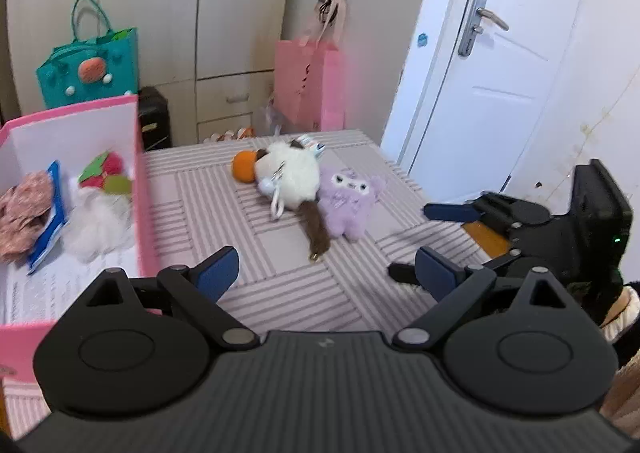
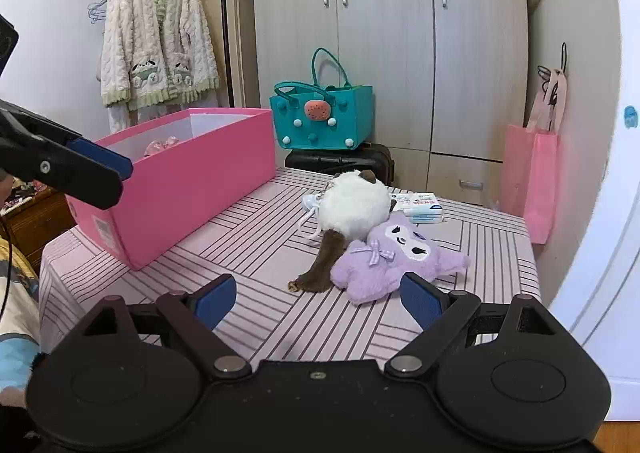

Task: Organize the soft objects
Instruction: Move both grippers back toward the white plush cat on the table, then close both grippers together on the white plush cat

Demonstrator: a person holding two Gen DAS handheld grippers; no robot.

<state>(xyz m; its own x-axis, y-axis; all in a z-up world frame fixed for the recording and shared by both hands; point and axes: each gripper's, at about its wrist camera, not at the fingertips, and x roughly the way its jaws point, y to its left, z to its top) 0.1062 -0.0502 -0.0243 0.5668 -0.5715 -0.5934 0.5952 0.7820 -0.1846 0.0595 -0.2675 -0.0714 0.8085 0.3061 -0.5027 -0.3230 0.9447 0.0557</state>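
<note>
On the pink striped table [image 1: 280, 281] lie a white plush with a brown tail and an orange ball [image 1: 288, 177] [image 2: 354, 207] and, touching it, a purple plush [image 1: 348, 201] [image 2: 396, 257]. A pink box [image 1: 140, 173] [image 2: 192, 181] at the table's left holds a white fluffy toy [image 1: 100, 225], a strawberry plush [image 1: 106, 173] and a floral cloth [image 1: 24, 213]. My left gripper [image 1: 326, 273] [image 2: 116, 177] hovers open and empty near the box. My right gripper [image 2: 320, 301] [image 1: 428, 241] stands open just short of the purple plush, nothing between its fingers.
A tissue packet [image 2: 420, 207] lies behind the plushes. A teal felt bag [image 2: 322, 119] sits on a black case [image 2: 340, 163] behind the table. A pink paper bag [image 2: 532, 177] hangs at the right by a white door [image 1: 500, 65]. A cardigan [image 2: 156, 45] hangs at the back left.
</note>
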